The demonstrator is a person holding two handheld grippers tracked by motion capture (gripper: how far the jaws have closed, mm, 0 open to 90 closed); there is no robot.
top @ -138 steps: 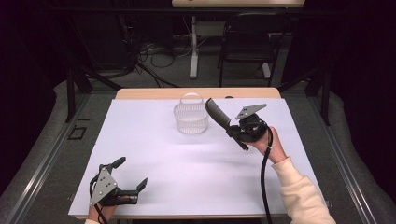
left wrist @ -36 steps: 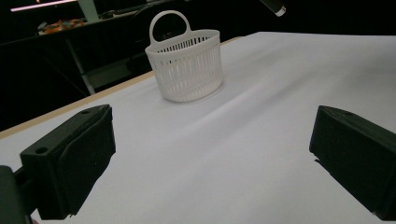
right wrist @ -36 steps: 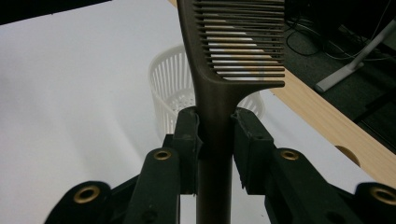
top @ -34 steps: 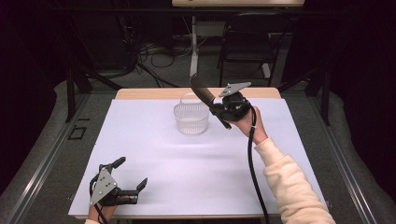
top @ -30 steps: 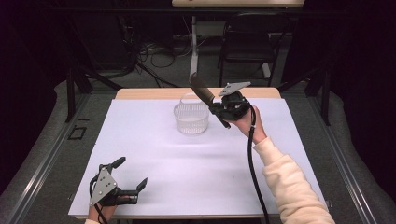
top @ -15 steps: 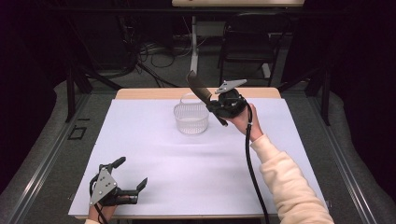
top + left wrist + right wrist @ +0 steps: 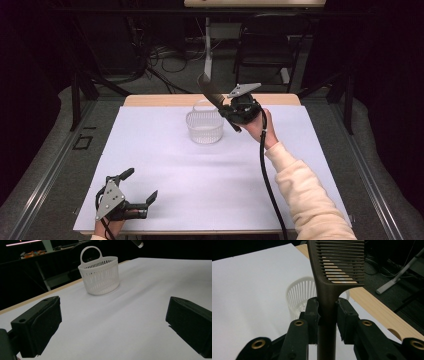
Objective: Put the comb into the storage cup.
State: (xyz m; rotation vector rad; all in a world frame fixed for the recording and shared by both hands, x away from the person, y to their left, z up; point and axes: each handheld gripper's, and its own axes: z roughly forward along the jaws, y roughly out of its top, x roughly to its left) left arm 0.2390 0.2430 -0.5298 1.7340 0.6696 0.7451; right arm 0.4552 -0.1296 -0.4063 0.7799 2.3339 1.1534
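Right gripper (image 7: 327,312) around comb (image 7: 337,270) handle

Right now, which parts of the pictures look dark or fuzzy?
High view: the room behind the table is nearly black and the white cover is bright. Left gripper view: the jaws up close are soft, the basket sharper. Right gripper view: the comb is a little blurry.

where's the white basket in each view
high view: white basket at centre, far half of the table, just left of the comb.
left gripper view: top centre, standing upright.
right gripper view: centre, behind the comb's handle.
Shared landmark: the table's wooden far edge.
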